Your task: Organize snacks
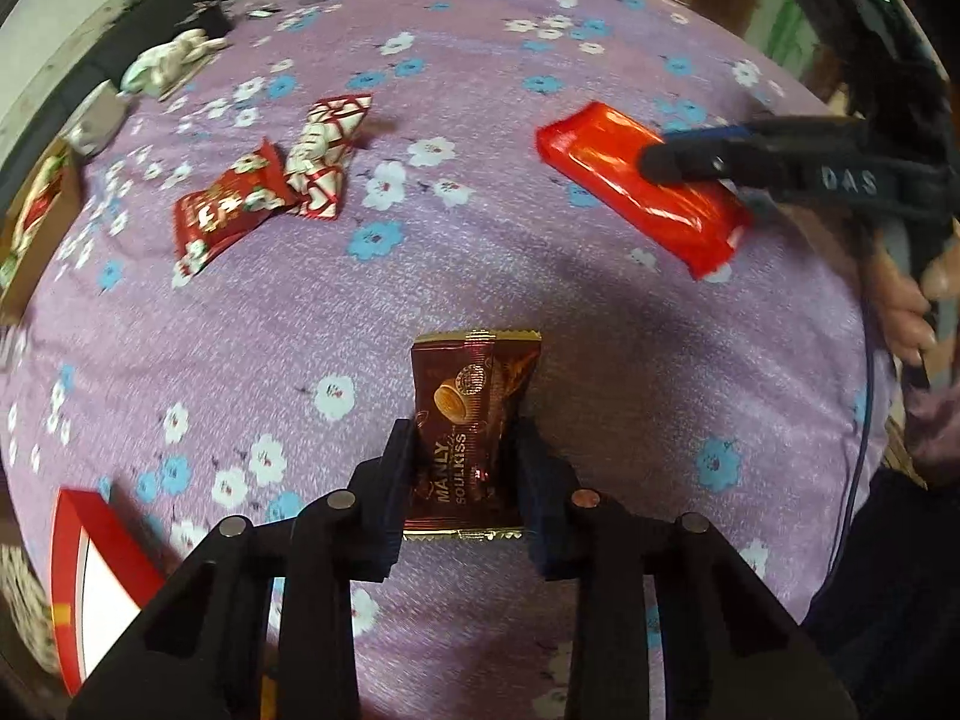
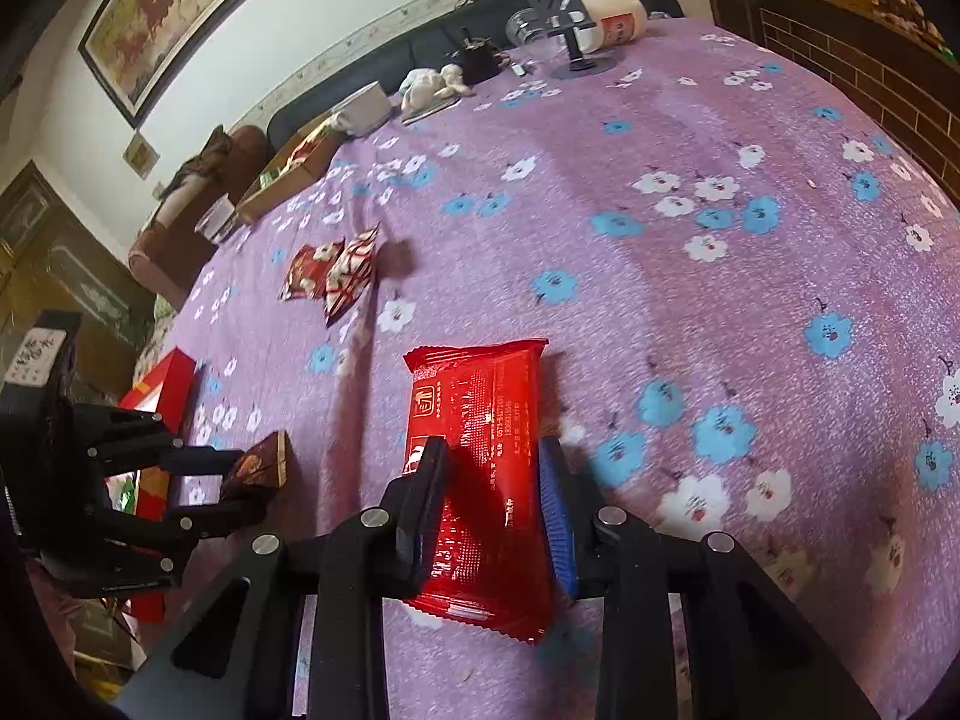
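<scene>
My left gripper (image 1: 465, 438) is shut on a brown "Manly Soulkiss" snack packet (image 1: 471, 420), held just above the purple flowered tablecloth (image 1: 540, 60). It also shows in the right wrist view (image 2: 237, 483) with the brown packet (image 2: 258, 465) between its fingers. My right gripper (image 2: 492, 456) is shut on a long red snack packet (image 2: 480, 450) lying on the cloth; in the left wrist view this gripper (image 1: 660, 162) pinches the red packet (image 1: 636, 180). Two small red-and-white snack packets (image 1: 270, 186) lie together at the far left.
A red box (image 1: 90, 570) stands at the near left table edge. A cardboard box (image 2: 288, 174) with snacks sits at the far left edge. A white cup (image 2: 363, 108), a glass (image 2: 216, 219), a figurine (image 2: 429, 84) and a white bottle (image 2: 612, 24) stand at the back.
</scene>
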The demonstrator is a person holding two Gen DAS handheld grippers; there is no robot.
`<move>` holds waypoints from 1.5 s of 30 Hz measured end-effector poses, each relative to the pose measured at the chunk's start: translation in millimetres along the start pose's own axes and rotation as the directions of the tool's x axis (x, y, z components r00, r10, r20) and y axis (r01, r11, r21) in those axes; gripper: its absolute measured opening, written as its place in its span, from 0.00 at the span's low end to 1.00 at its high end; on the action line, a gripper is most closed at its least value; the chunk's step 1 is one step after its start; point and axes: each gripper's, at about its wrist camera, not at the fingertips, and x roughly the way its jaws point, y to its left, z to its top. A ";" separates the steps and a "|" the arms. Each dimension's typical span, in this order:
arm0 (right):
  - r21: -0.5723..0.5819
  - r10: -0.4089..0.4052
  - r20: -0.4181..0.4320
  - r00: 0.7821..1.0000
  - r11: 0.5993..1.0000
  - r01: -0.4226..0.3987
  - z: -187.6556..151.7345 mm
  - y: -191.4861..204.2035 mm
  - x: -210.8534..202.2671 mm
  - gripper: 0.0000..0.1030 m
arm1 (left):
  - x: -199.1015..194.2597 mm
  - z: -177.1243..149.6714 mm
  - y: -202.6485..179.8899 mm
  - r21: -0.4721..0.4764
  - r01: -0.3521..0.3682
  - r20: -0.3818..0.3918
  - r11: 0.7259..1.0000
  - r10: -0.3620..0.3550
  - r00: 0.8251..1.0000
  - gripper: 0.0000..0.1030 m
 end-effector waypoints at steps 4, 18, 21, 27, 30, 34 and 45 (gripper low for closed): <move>-0.038 -0.036 -0.022 0.999 0.999 0.035 -3.4 14.5 0.0 0.37 | -1.7 -6.7 0.6 -0.130 -0.001 0.013 0.992 0.003 1.000 0.28; -0.222 -0.292 0.007 0.956 0.932 0.286 -18.5 63.6 18.5 0.46 | -4.8 -19.7 -3.2 -0.320 -0.050 0.054 0.946 0.071 0.996 0.31; -0.182 -0.247 0.002 0.969 0.953 0.243 -20.1 56.9 10.8 0.46 | -7.9 -25.3 -9.2 -0.324 -0.067 0.084 0.944 0.100 0.991 0.28; -0.121 -0.100 0.025 0.995 0.987 0.103 -18.2 49.5 -17.6 0.46 | -31.9 -43.0 -13.6 -0.391 -0.067 0.174 0.918 0.145 0.974 0.27; -0.114 -0.041 0.030 0.999 0.992 0.044 -17.0 56.2 -25.9 0.46 | -56.3 -56.2 -11.0 -0.448 -0.070 0.234 0.891 0.192 0.953 0.27; -0.141 0.028 0.039 0.999 0.990 -0.023 -19.9 79.7 -29.5 0.45 | -90.3 -79.1 -10.8 -0.507 -0.123 0.288 0.853 0.303 0.909 0.27; -0.257 0.191 0.024 0.981 0.950 -0.179 -36.5 170.4 -29.1 0.45 | -155.7 -156.4 24.2 -0.688 -0.305 0.251 0.659 0.611 0.751 0.27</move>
